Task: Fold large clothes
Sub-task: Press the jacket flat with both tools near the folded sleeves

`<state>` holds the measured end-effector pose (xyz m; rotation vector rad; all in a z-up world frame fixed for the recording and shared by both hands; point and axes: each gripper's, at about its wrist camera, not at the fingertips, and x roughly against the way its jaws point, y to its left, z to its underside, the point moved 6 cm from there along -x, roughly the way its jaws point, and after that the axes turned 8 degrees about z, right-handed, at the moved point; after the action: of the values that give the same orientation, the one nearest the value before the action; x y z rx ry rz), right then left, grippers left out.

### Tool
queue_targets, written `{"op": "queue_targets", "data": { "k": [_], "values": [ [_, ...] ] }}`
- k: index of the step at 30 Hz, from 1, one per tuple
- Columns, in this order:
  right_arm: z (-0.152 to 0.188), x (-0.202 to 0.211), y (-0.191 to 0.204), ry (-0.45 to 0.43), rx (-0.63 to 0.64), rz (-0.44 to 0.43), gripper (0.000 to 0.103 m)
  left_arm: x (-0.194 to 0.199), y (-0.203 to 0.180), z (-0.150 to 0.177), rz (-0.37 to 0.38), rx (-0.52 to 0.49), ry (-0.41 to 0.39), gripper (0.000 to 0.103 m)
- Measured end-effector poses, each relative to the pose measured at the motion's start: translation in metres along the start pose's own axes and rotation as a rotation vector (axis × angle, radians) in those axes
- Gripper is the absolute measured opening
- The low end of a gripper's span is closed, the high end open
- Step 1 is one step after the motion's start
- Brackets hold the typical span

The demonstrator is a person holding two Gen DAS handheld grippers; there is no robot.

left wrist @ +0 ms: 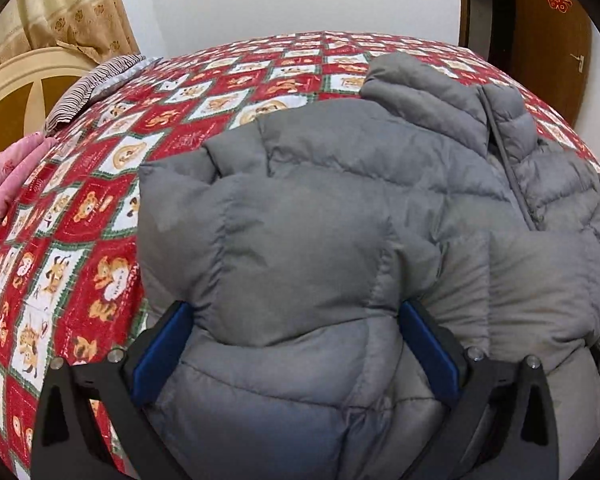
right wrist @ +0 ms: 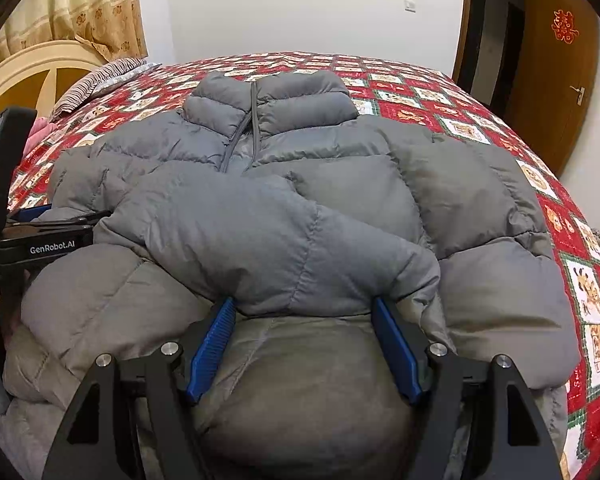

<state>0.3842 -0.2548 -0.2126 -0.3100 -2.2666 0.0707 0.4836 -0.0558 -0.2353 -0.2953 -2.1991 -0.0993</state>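
— Where does the grey quilted puffer jacket (right wrist: pixel 300 184) lie?
— Spread over my bed's red patchwork bedspread (left wrist: pixel 100 184), collar toward the far edge and white wall (right wrist: pixel 300 4).
— Your claws?
— My left gripper (left wrist: pixel 296 312) and right gripper (right wrist: pixel 302 304) both gape around puffy folds; brown wooden door (right wrist: pixel 556 92) at right.

Grey puffer jacket (right wrist: pixel 300 184) spread on our bed (right wrist: pixel 440 96).
We see our right tongs (right wrist: pixel 304 312) spread wide around a folded-in sleeve (right wrist: pixel 268 240); left tongs (right wrist: pixel 56 224) at the jacket's left edge.
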Motion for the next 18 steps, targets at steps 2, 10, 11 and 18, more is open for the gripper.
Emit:
{"op": "queue_targets", "data": {
  "k": [2, 10, 11, 18],
  "values": [
    [0.000, 0.000, 0.001, 0.000, 0.008, 0.009, 0.072, -0.001, -0.001, 0.001, 0.001, 0.001, -0.004, 0.103],
    [0.000, -0.001, 0.002, 0.002, 0.017, 0.024, 0.072, 0.001, -0.002, -0.001, -0.017, -0.018, 0.009, 0.103],
    [0.000, -0.001, 0.002, 0.004, 0.017, 0.023, 0.072, 0.003, -0.001, -0.003, -0.015, -0.019, 0.020, 0.103],
    [-0.015, 0.035, -0.020, -0.044, -0.052, -0.049, 0.072, 0.064, -0.014, -0.020, 0.005, -0.066, -0.135, 0.103]
  ]
}}
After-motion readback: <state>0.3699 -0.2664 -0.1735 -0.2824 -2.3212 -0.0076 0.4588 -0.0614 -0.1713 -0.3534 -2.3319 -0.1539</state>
